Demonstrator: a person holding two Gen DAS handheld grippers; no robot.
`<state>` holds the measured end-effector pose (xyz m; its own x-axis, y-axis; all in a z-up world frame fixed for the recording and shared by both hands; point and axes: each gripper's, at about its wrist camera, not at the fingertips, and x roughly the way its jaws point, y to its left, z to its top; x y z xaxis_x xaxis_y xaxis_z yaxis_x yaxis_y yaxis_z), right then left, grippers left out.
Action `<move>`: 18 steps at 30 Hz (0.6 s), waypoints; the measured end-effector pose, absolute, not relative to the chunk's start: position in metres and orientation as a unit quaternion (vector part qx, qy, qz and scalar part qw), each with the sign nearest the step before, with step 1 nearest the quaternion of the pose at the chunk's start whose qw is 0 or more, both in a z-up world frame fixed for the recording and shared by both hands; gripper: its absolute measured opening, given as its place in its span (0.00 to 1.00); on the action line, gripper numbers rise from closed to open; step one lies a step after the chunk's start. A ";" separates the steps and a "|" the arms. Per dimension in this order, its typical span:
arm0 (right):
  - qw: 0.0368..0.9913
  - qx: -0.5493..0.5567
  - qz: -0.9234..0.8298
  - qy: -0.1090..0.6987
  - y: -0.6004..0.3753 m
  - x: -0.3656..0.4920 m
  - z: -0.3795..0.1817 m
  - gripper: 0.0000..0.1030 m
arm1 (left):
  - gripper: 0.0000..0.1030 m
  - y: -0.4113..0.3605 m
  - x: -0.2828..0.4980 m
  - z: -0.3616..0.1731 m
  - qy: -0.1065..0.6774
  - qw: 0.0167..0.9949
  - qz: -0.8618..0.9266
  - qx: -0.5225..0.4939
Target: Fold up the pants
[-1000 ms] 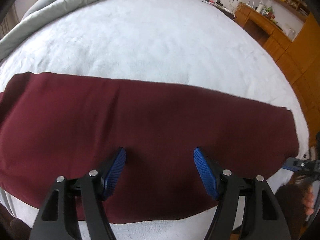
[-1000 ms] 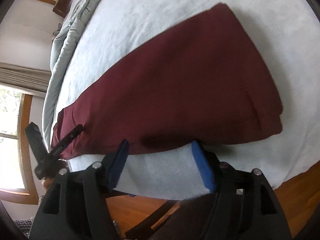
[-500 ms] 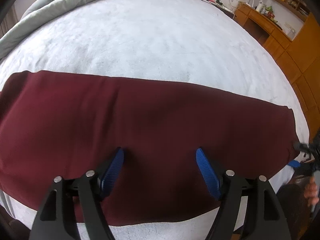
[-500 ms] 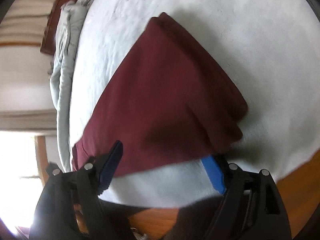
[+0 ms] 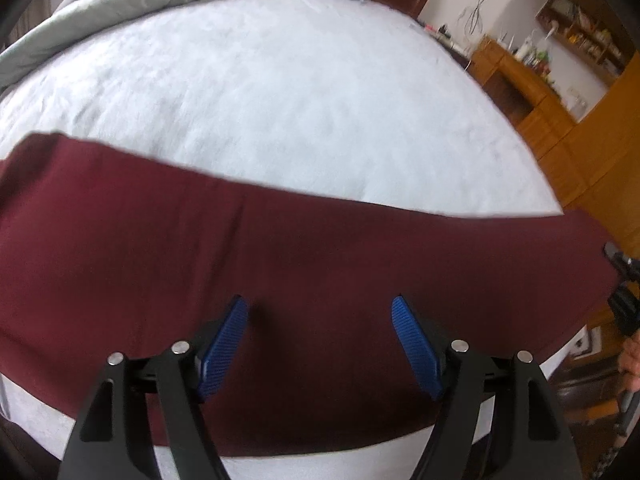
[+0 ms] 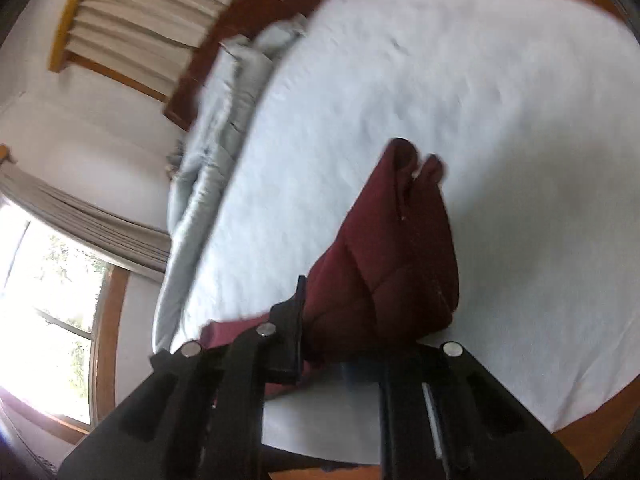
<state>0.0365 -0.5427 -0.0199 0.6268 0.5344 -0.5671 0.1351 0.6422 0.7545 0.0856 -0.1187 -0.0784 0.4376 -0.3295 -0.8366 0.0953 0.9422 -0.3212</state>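
The dark red pants lie folded lengthwise as a long band across the near side of the white bed. My left gripper is open and hovers over the middle of the band, holding nothing. In the right wrist view, my right gripper is shut on the right end of the pants, and the cloth bunches up and rises from the bed. The right gripper also shows at the right edge of the left wrist view.
A grey duvet is heaped along the far side of the bed. Wooden desk and shelves stand to the right. A window with curtains is beyond the bed's left end. Wooden floor shows past the bed's edge.
My right gripper has closed on the right end of the pants and lifted it, bunching the cloth. My left gripper has stayed open over the middle.
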 end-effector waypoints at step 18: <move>0.764 0.416 0.002 0.493 -0.608 0.012 -0.135 0.25 | 0.78 -0.138 0.089 -0.102 0.532 0.838 -0.119 -0.039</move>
<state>0.0120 -0.6077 -0.1354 0.5130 0.4134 -0.7522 0.4082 0.6534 0.6375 0.0894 -0.1380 -0.1025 0.4064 -0.2401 -0.8816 0.1577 0.9688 -0.1912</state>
